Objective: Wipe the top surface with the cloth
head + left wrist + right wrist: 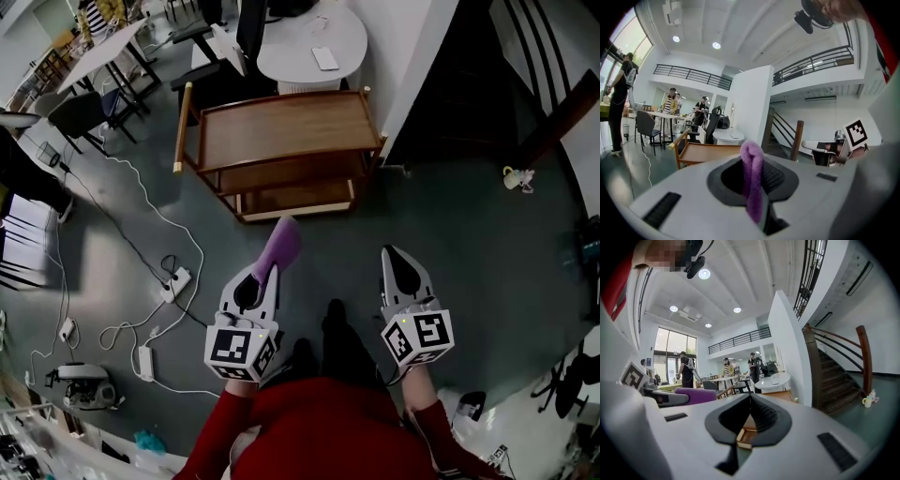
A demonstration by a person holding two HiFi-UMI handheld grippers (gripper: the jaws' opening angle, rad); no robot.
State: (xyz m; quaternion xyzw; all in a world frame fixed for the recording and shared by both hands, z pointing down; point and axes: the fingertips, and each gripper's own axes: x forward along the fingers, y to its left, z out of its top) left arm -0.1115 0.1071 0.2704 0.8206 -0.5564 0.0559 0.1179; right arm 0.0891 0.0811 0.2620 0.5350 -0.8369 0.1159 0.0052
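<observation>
A wooden trolley [281, 127] with a bare brown top stands on the grey floor ahead of me; it also shows as the trolley [705, 152] low in the left gripper view. My left gripper [266, 270] is shut on a purple cloth [279, 246], which sticks out past the fingertips toward the trolley's near edge. In its own view the cloth [753, 180] hangs folded between the jaws of the left gripper [753, 161]. My right gripper [393, 255] is level with it, shut and empty, short of the trolley. The right gripper [750, 397] has the purple cloth [696, 394] at its left.
A round white table [300, 52] with a phone [325, 58] stands behind the trolley, next to a white pillar [750, 108]. Cables and a power strip [176, 281] lie on the floor at left. A staircase [834, 376] rises at right. People stand by far tables [661, 115].
</observation>
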